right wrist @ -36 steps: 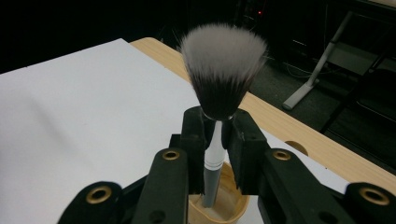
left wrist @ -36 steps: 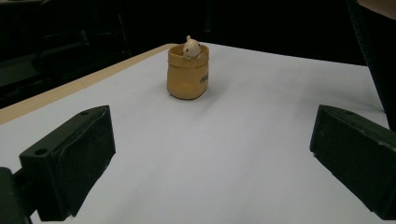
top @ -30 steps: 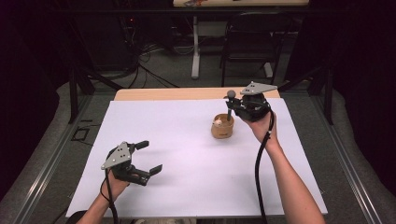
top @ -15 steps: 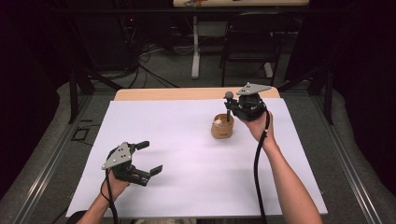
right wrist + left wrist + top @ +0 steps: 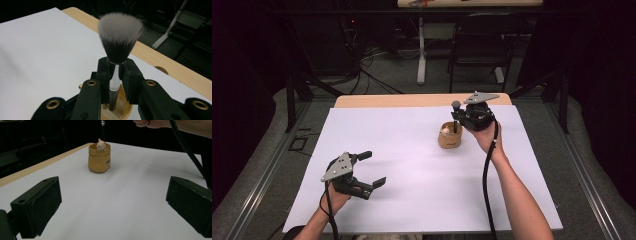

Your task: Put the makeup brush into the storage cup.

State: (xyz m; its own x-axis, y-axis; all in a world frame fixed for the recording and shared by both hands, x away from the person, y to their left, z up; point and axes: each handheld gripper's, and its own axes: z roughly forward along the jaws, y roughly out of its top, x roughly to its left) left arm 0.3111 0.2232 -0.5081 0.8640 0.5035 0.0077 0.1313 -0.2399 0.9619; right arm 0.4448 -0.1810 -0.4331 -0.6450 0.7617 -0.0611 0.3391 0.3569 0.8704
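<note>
A small tan cup point(image 5: 450, 138) stands on the white sheet, right of the middle, with a little pale figure on its rim point(image 5: 101, 145). My right gripper point(image 5: 458, 116) hangs just above the cup, shut on a makeup brush point(image 5: 119, 37). The brush stands upright, bristles up, and its handle point(image 5: 113, 85) reaches down into the cup's mouth point(image 5: 120, 107). My left gripper point(image 5: 372, 169) rests low at the near left of the sheet, open, with nothing between its pads point(image 5: 37, 205).
The white sheet point(image 5: 402, 150) covers most of a wooden table, whose bare edge point(image 5: 387, 101) runs along the far side. Beyond it stand a chair and table legs on a dark floor. The right gripper's cable point(image 5: 486, 175) hangs along the forearm.
The right gripper has sunk a little with the brush, bringing the handle's end down into the cup. The left gripper has stayed where it was.
</note>
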